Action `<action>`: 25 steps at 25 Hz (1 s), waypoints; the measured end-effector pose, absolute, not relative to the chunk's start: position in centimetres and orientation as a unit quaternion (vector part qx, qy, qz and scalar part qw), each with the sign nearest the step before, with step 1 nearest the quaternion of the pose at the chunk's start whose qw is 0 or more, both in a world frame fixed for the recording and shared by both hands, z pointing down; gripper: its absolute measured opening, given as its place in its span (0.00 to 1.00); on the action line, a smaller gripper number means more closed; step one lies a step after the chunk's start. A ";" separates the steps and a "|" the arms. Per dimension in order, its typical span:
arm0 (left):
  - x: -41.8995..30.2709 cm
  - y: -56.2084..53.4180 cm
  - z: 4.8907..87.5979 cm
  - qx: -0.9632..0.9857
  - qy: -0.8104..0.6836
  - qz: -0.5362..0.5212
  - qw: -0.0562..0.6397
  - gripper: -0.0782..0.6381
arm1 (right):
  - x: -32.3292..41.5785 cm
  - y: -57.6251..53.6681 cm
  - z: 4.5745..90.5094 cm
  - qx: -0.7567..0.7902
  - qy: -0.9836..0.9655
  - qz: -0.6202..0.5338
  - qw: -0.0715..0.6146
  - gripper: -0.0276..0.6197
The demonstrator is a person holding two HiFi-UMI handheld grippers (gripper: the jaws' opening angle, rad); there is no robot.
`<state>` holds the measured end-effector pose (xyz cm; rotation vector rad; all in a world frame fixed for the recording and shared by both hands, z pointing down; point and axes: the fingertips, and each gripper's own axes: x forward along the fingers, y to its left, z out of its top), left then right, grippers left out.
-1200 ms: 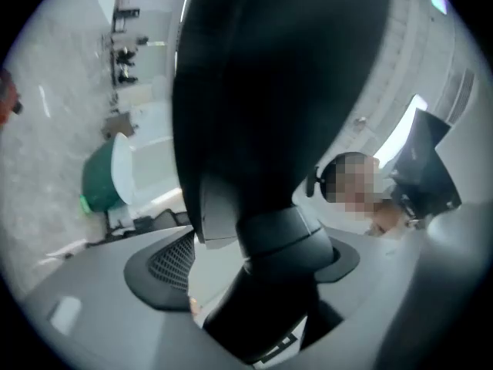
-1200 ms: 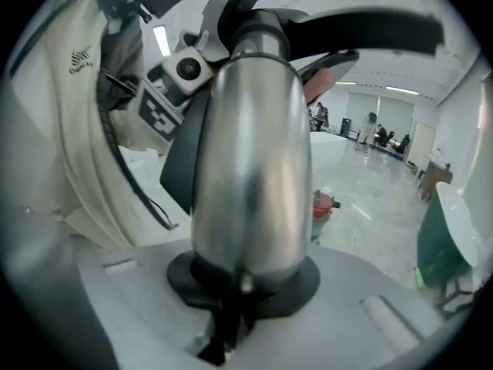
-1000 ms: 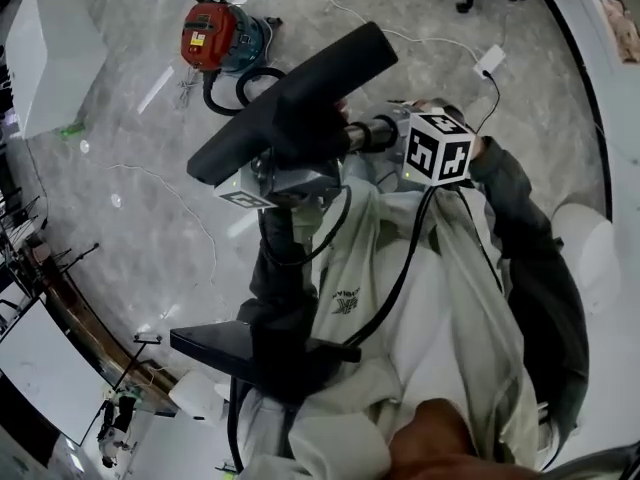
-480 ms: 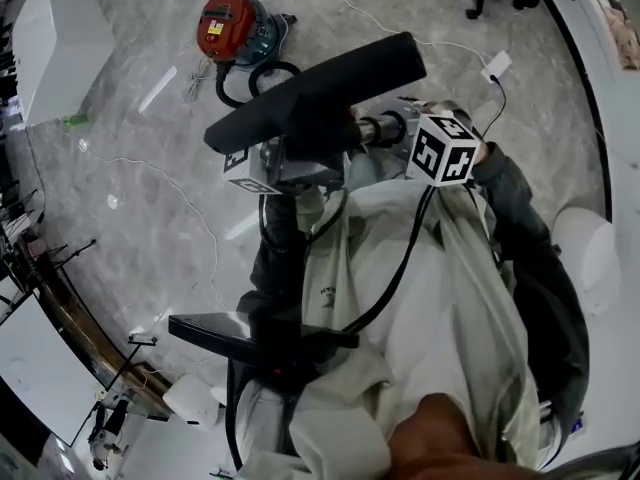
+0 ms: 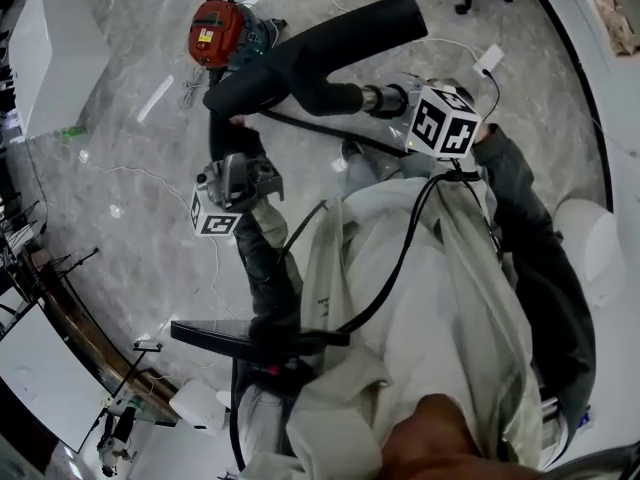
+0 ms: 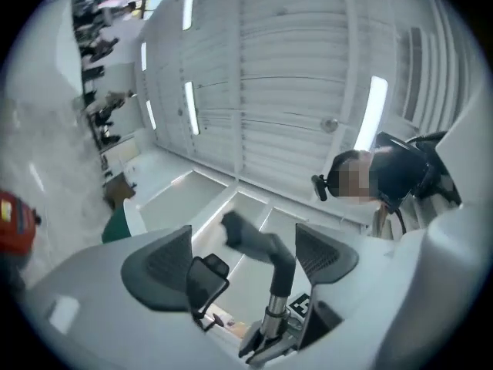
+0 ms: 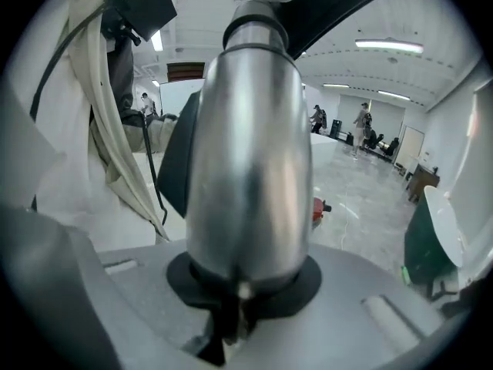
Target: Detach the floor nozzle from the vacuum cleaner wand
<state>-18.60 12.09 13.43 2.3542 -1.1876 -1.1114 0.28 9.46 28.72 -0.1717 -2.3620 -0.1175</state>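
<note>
Chrome wand (image 7: 246, 129) clamped in right gripper (image 5: 388, 99) jaws, nozzle (image 5: 320, 53) beyond

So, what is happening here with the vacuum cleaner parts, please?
A person works with two hand-held tongs. The right tongs are shut on the shiny metal wand and hold it up. The long black floor nozzle is still attached to its end. The left tongs stand apart from the nozzle. They have just been opening, and nothing is between them. The red canister vacuum cleaner sits on the grey floor.
</note>
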 end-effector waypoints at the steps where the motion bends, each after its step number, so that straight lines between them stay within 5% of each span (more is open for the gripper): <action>1: -19.0 12.5 11.8 0.825 -0.426 -0.355 0.110 0.69 | 0.9 9.6 29.1 -0.074 -0.921 -0.043 0.379 0.13; 6: -18.1 9.3 8.2 0.847 -0.474 -0.240 0.040 0.64 | 0.9 13.0 30.9 -0.131 -0.911 -0.050 0.388 0.14; 8: -17.1 9.3 8.0 0.856 -0.448 -0.253 0.053 0.26 | 0.3 14.0 31.1 -0.147 -0.909 -0.058 0.384 0.14; 18: -14.2 12.9 9.4 0.793 -0.533 -0.263 0.133 0.23 | 3.0 15.7 31.2 -0.202 -0.911 -0.015 0.360 0.15; 25: -13.3 15.4 8.3 0.761 -0.596 -0.245 0.076 0.22 | 2.9 15.0 30.5 -0.168 -0.928 -0.028 0.332 0.22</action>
